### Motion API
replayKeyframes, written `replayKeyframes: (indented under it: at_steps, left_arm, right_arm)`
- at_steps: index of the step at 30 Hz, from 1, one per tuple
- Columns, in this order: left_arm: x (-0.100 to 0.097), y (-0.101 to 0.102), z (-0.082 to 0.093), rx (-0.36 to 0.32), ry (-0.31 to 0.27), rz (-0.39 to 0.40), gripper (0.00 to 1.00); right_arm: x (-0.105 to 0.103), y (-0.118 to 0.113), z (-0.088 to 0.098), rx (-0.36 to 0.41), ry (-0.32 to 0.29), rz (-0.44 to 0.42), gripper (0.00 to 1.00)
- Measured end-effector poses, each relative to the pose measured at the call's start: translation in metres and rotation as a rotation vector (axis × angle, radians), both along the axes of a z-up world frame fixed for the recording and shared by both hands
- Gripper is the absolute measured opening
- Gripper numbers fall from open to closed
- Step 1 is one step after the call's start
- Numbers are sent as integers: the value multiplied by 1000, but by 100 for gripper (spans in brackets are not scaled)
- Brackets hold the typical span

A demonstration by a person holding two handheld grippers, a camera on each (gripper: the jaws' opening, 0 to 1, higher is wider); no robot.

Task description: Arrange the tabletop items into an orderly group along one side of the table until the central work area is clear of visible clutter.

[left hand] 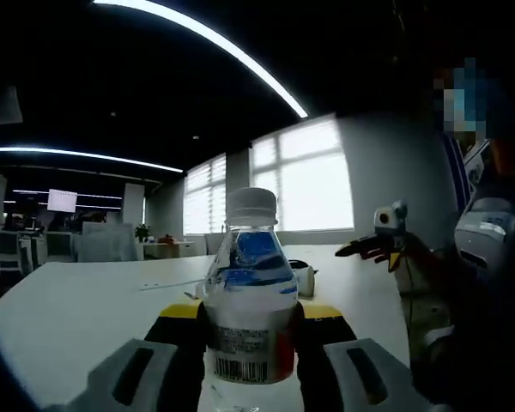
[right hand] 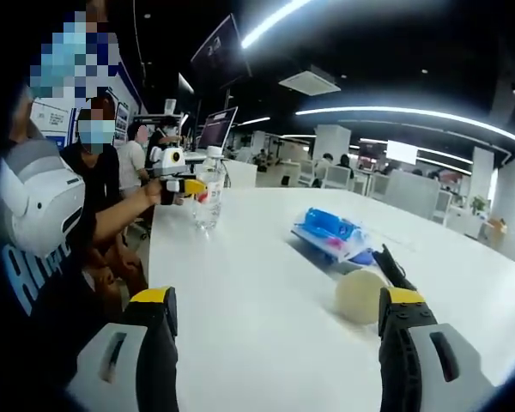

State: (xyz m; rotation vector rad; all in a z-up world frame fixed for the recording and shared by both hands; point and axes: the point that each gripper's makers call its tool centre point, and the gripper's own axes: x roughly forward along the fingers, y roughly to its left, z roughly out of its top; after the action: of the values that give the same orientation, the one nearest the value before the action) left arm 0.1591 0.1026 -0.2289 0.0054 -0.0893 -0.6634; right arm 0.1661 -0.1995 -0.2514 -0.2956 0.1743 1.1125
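Open-plan office, long white worktop (right hand: 257, 292) under strip lights.
The left hand-held gripper (left hand: 251, 343) clamps a clear water bottle (left hand: 251, 292) upright at the worktop's edge; the right hand-held gripper (right hand: 275, 343) hangs wide apart, near a pale ball (right hand: 359, 296) and a blue plastic packet (right hand: 330, 233).

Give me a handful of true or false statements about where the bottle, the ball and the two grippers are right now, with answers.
1. The left gripper is shut on the water bottle. True.
2. The bottle has no cap. False: a white cap is on it.
3. The right gripper holds the pale ball. False: its jaws are open and empty.
4. A blue plastic packet lies on the white table. True.
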Motion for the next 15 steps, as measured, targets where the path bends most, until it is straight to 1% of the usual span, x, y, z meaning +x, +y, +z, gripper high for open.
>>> replayKeyframes:
  at_steps: [8,12,15]
  left_arm:
    - [0,0,0,8,9,-1,39]
    - [-2,-1,-3,20,26,-4,39]
    - [-2,-1,-3,12,31,-3,39]
  right_arm:
    - [2,-2,-2,-1,6,-2,95]
    - [3,-3,-3,-1,8,-6,95]
    - [2,-3,-4,-1,9,-5,95]
